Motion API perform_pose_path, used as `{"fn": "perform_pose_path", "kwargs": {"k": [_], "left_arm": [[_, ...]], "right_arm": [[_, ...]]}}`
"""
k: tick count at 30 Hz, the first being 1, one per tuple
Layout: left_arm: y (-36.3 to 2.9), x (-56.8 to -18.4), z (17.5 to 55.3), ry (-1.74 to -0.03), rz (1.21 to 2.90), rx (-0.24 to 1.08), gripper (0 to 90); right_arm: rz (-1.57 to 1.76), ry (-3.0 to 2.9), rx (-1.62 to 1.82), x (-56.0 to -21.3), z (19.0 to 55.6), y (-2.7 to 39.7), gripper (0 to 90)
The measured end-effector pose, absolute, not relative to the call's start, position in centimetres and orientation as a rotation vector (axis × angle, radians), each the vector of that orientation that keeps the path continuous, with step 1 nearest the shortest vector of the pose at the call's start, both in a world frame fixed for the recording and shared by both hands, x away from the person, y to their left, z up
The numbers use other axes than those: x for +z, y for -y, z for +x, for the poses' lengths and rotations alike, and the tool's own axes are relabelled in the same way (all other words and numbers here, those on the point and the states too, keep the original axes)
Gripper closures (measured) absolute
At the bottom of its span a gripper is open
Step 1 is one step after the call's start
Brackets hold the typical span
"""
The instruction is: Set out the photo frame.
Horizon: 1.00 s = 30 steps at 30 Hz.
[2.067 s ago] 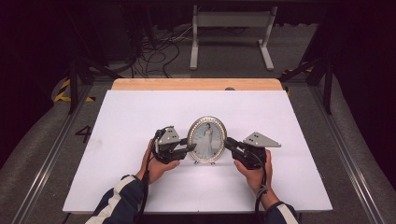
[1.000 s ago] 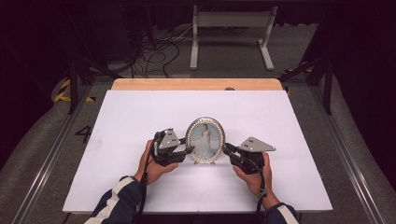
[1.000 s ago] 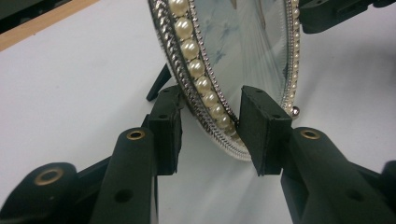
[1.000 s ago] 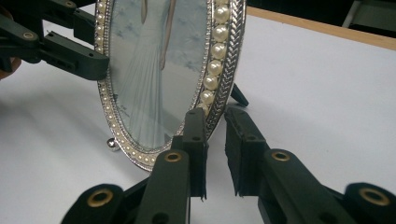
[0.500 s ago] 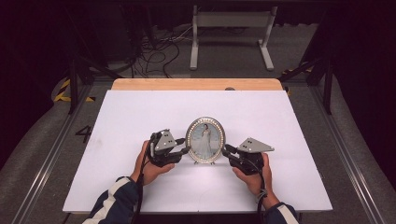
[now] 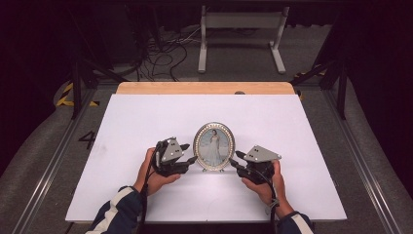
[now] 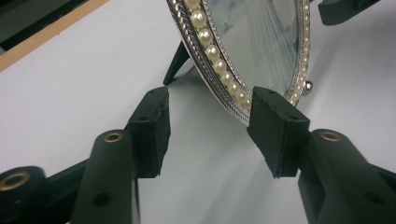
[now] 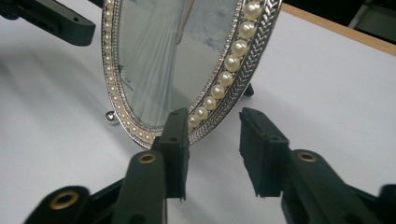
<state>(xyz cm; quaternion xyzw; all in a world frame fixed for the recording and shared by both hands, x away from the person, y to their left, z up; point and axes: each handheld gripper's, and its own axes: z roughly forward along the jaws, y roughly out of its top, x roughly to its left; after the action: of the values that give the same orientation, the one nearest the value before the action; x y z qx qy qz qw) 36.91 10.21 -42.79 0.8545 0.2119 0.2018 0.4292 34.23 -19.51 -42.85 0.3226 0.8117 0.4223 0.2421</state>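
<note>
White table (image 6: 146, 122) lies bare toward twelve o'clock; the oval frame (image 6: 214, 146) stands upright as before (released), left gripper (image 6: 190, 153) and right gripper (image 6: 235, 161) jaws just opened, flanking its rim.

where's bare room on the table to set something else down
Free: the wide strip of table between the frame and the wooden far edge, and the left and right margins beyond each hand. Crowded: the near middle, where the left gripper and right gripper flank the frame, jaws just opened.
</note>
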Motion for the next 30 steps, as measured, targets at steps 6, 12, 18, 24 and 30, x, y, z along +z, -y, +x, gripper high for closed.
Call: {"fn": "perform_pose_path", "kwargs": {"k": [6,12,18,24,30], "left_arm": [[-10.6,-42.7,36.1,-0.507,2.149,0.562,31.4],[-11.0,-42.8,35.3,-0.491,2.154,0.572,22.3],[-11.3,-42.8,35.1,-0.497,2.146,0.56,15.4],[-11.9,-42.9,35.1,-0.515,2.133,0.529,10.7],[-12.6,-43.1,34.9,-0.518,2.137,0.507,7.3]], "right_arm": [[0.851,-2.254,1.118,-42.8,34.1,19.5,46.6],[0.821,-2.28,1.097,-42.4,33.7,19.9,38.8],[0.821,-2.291,1.074,-42.6,33.7,20.0,30.0],[0.812,-2.302,1.089,-42.6,33.6,20.1,20.5],[0.82,-2.303,1.165,-42.5,33.5,20.1,12.3]]}}
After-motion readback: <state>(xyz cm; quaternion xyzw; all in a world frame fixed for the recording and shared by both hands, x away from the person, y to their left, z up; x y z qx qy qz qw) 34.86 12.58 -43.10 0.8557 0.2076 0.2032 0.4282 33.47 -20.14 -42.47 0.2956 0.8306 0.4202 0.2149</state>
